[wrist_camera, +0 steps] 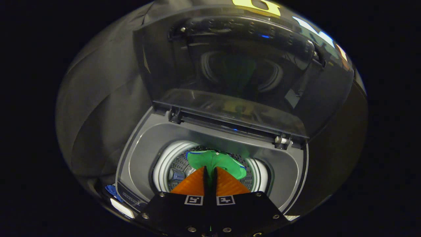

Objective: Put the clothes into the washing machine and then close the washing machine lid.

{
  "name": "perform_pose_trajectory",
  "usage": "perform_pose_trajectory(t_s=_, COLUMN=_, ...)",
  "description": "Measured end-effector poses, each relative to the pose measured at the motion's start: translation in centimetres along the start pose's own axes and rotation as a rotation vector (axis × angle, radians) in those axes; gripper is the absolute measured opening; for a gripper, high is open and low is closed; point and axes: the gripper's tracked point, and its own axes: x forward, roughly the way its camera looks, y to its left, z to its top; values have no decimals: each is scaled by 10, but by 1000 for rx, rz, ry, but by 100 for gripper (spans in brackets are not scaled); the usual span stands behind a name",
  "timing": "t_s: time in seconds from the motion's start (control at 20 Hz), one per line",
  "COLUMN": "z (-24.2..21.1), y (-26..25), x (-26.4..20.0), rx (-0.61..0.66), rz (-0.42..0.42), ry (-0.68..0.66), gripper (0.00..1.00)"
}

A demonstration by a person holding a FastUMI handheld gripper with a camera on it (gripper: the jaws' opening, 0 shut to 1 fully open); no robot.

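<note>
Room: dark cloth wall (98, 98) hanging behind and beside the machine, in soft folds
Surface: grey top deck (141, 158) of a top-loading washing machine (296, 177), sloping in to a white ring round the tub
Lid: dark see-through lid (230, 65) raised upright at the back, hinged along the rear of the opening, faint green reflection in its panel
Drum: perforated metal drum (179, 164) seen from above, open
Clothes: green garment (223, 161) with blue trim lying inside the drum, just ahead of and below the fingertips, partly hidden by them
Gripper: gripper (210, 169) poised over the drum mouth, fingers drawn almost together with only a thin slit between; whether cloth is pinched there, cannot tell
</note>
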Motion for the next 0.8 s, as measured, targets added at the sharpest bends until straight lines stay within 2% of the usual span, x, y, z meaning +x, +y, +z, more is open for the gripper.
perform_pose_trajectory(t_s=0.25, z=-4, y=-10, x=2, rx=25, rz=-4, ry=12, gripper=1)
perform_pose_trajectory(t_s=0.35, z=-6, y=-7, x=4, rx=54, rz=39, ry=34, gripper=3)
perform_pose_trajectory(t_s=0.4, z=-18, y=-3, x=7, rx=84, rz=65, ry=85, gripper=27)
perform_pose_trajectory(t_s=0.55, z=-22, y=-16, x=11, rx=109, rz=12, ry=72, gripper=99)
perform_pose_trajectory(t_s=0.8, z=-24, y=-12, x=-1, rx=75, rz=34, ry=65, gripper=97)
